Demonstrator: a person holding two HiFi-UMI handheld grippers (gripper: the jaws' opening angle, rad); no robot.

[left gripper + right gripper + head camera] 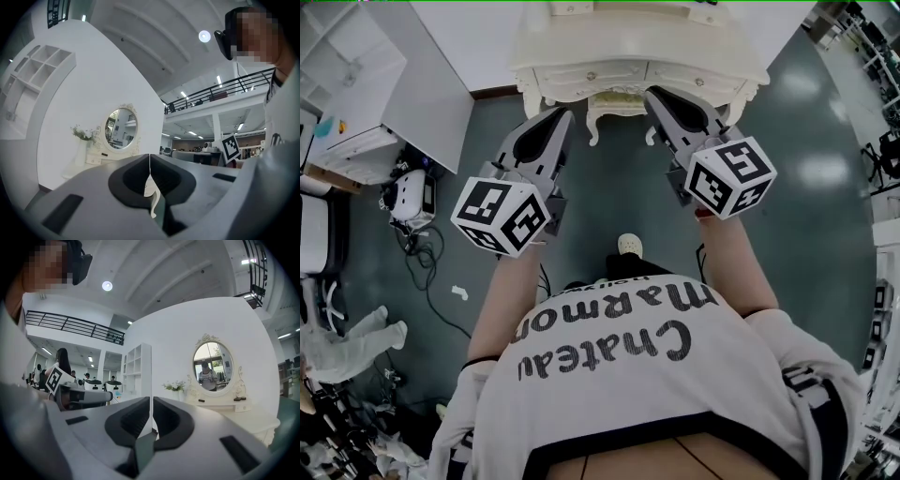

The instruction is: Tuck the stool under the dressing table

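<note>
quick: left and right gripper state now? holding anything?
Left gripper: closed, jaws together, nothing held.
Right gripper: closed, jaws together, nothing held.

Bright and even, lit from a ceiling lamp (107, 285) high above the dressing table (243, 416). Pale glare patches on the floor (820, 173) right of it. Heavy fisheye bending, dark corners; edges soft, perhaps blurred.

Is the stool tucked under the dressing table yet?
Mostly in: of the stool only the front rail and legs show below the dressing table.
</note>
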